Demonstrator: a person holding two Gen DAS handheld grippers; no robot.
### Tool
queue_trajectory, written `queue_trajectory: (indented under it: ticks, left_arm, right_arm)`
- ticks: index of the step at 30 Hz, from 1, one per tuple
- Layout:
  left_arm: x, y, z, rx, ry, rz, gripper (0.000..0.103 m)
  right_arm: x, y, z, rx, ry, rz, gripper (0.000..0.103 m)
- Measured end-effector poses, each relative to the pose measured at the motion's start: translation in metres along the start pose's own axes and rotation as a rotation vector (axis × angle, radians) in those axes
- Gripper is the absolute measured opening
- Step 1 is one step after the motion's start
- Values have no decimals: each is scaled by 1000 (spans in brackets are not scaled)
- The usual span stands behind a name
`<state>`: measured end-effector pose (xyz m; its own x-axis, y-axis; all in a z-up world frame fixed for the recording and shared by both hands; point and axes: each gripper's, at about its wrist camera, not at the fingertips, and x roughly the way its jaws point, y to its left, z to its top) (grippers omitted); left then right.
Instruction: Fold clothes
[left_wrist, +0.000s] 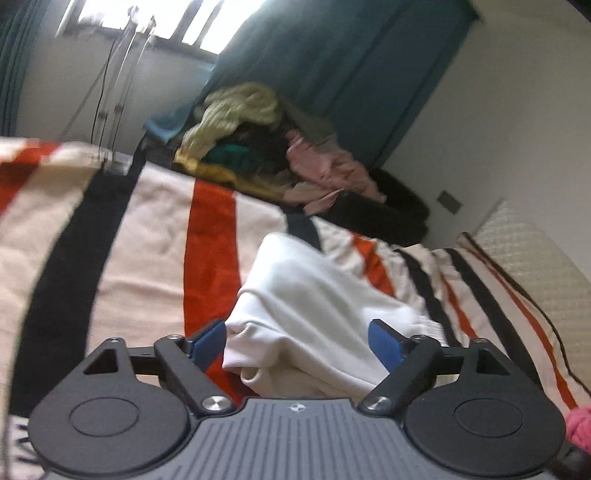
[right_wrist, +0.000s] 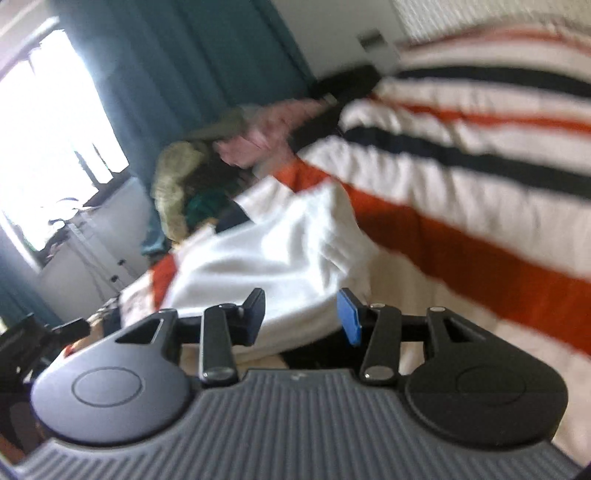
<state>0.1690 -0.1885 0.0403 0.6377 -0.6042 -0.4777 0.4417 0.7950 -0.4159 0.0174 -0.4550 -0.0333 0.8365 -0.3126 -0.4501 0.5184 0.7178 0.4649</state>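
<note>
A white garment (left_wrist: 306, 306) lies bunched on a bed covered by a cream blanket with orange and black stripes (left_wrist: 147, 236). My left gripper (left_wrist: 297, 343) is open, its blue pads either side of the garment's folded near edge. In the right wrist view the same white garment (right_wrist: 273, 254) lies on the striped blanket (right_wrist: 461, 192). My right gripper (right_wrist: 304, 317) is open with the garment's edge between its pads. Whether the pads touch the cloth I cannot tell. Both views are motion-blurred.
A pile of mixed clothes (left_wrist: 266, 147) sits at the far side of the bed, also visible in the right wrist view (right_wrist: 207, 166). Teal curtains (left_wrist: 332, 66) and a bright window (right_wrist: 48, 122) stand behind. A quilted headboard (left_wrist: 532, 251) is at right.
</note>
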Motion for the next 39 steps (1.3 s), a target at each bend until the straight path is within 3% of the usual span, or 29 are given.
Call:
queue_trajectory:
  ticks: [7, 9, 11, 12, 16, 23, 33, 39]
  left_arm:
    - [-143, -46, -5, 145, -85, 6, 102]
    - [-173, -53, -12, 187, -106, 11, 103]
    - [-200, -59, -21, 232, -121, 24, 103]
    - [-211, -61, -26, 250, -130, 27, 103]
    - [-247, -70, -47, 311, -164, 34, 103]
    - [-267, -72, -80, 382, -209, 34, 103]
    - [-248, -42, -102, 343, -258, 87, 103]
    - [-243, -27, -107, 393, -269, 166, 103]
  right_arm:
    - [-98, 28, 10, -108, -118, 59, 48]
    - [-121, 35, 3, -144, -127, 79, 59]
    - [-141, 42, -5, -189, -136, 92, 81]
    - [-150, 45, -10, -213, -141, 96, 86]
    - [-175, 58, -29, -317, -173, 109, 88]
    - [-182, 66, -55, -327, -219, 115, 88]
    - [-147, 58, -84, -349, -241, 36, 87]
    - [-128, 65, -99, -416, -222, 6, 87]
